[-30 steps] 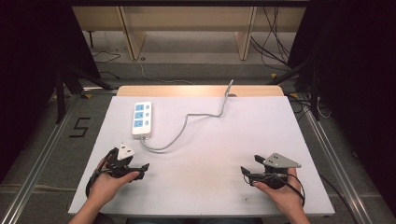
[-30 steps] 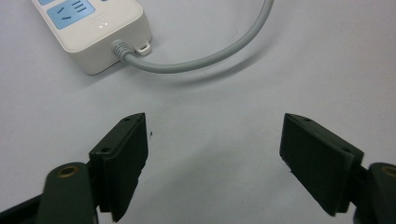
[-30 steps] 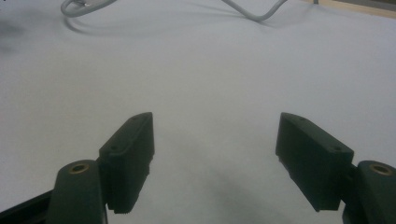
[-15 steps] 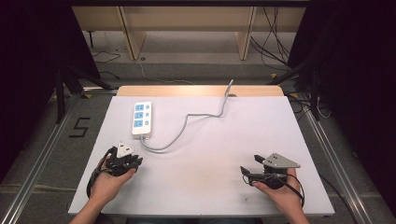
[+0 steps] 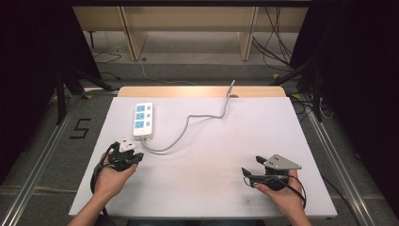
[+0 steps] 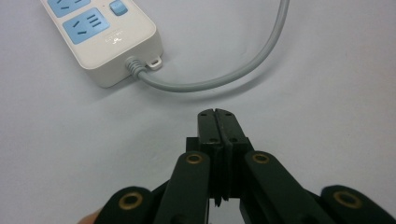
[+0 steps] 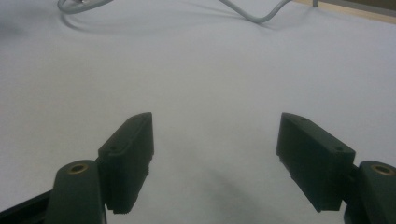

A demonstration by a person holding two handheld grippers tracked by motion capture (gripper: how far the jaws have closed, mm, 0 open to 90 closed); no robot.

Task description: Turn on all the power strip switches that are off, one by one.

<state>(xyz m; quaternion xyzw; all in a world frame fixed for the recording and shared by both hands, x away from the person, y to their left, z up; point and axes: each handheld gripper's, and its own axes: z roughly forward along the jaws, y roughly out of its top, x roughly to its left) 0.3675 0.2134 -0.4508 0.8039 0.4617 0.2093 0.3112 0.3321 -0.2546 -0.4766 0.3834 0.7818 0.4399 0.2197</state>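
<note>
1. The power strip (image 5: 143, 119) lies flat on the white tabletop (image 5: 211, 155), toward its far left part, with three blue socket faces up and its long side running away from the person.
2. A grey cable (image 5: 188, 127) leaves the near end of the power strip, loops toward the person, then snakes off to the far edge of the tabletop.
3. The left tool (image 5: 123, 156) sits just on the near side of the power strip, pointing at its cable end, held in the person's left hand (image 5: 110, 176).
4. In the left gripper view its jaws have just been closing and now stand pressed together with nothing between them; the left tool (image 6: 218, 114) is near the cable loop (image 6: 219, 79) but apart from it.
5. The right tool (image 5: 251, 172) rests well apart from the power strip, at the near right of the tabletop, in the right hand (image 5: 282, 193).
6. In the right gripper view its jaws stand wide apart over bare tabletop (image 7: 215, 93), holding nothing.
</note>
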